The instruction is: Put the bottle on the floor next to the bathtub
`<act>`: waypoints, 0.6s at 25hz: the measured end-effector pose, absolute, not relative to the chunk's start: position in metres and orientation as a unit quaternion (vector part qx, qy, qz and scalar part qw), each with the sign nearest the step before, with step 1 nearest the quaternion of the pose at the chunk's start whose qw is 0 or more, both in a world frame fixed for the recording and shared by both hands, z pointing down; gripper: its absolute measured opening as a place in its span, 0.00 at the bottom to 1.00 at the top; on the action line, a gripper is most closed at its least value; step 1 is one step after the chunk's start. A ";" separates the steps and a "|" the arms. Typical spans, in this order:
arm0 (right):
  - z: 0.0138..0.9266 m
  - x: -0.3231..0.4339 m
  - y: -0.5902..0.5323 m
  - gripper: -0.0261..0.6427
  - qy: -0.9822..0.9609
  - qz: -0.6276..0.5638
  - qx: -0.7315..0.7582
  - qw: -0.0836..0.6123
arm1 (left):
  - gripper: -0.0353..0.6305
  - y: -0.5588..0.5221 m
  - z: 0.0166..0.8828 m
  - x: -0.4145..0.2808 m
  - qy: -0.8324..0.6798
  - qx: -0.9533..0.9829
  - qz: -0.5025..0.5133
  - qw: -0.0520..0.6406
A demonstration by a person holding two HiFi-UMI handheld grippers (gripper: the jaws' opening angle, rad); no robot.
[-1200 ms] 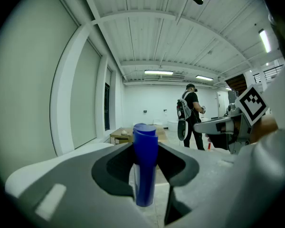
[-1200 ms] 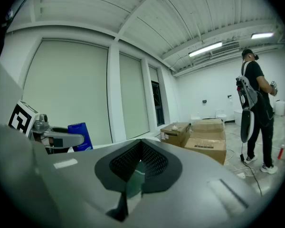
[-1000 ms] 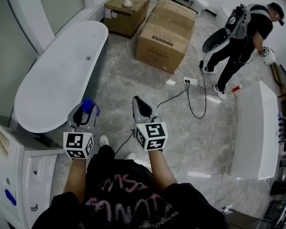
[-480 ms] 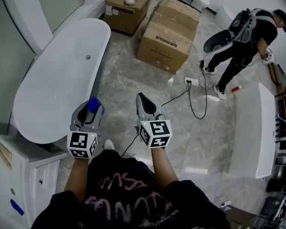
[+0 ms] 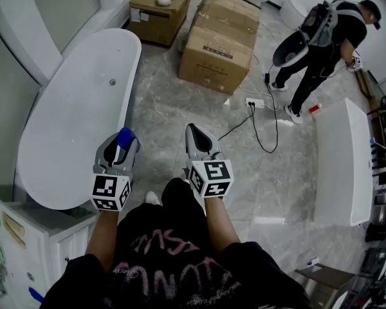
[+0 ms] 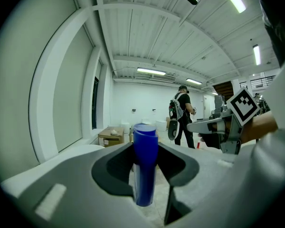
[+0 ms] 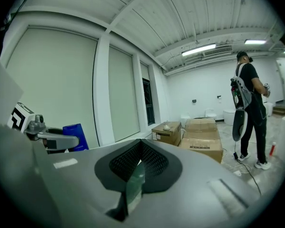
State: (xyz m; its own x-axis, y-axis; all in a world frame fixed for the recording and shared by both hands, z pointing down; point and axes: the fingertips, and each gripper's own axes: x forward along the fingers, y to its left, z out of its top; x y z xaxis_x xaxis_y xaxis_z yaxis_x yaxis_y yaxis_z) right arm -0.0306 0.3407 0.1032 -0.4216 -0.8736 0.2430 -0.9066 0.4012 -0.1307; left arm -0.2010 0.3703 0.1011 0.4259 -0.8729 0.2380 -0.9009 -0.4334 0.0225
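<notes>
The grey marbled tile floor [image 5: 167, 108] is where this ends. A strip of it lies bare just beside the long white oval bathtub [image 5: 71, 108], ahead on my left. My left gripper [image 5: 118, 148] is held up off the floor and overlaps the tub's near rim in the head view. Its jaws are clamped on the slim blue plastic bottle [image 6: 145, 165], which stands upright between them with its cap poking above. My right gripper [image 5: 196, 140] hovers beside it, jaws together with nothing in them. To do this well, I judge I should carry the bottle clear of the rim and lower it straight down, upright. Once its base meets the tile near the tub wall, I can part the jaws so it doesn't topple.
</notes>
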 end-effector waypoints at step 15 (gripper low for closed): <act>0.122 -0.006 0.238 0.06 -0.830 0.144 0.535 0.058 | 0.28 0.273 0.115 -0.176 -0.513 0.847 0.118 0.078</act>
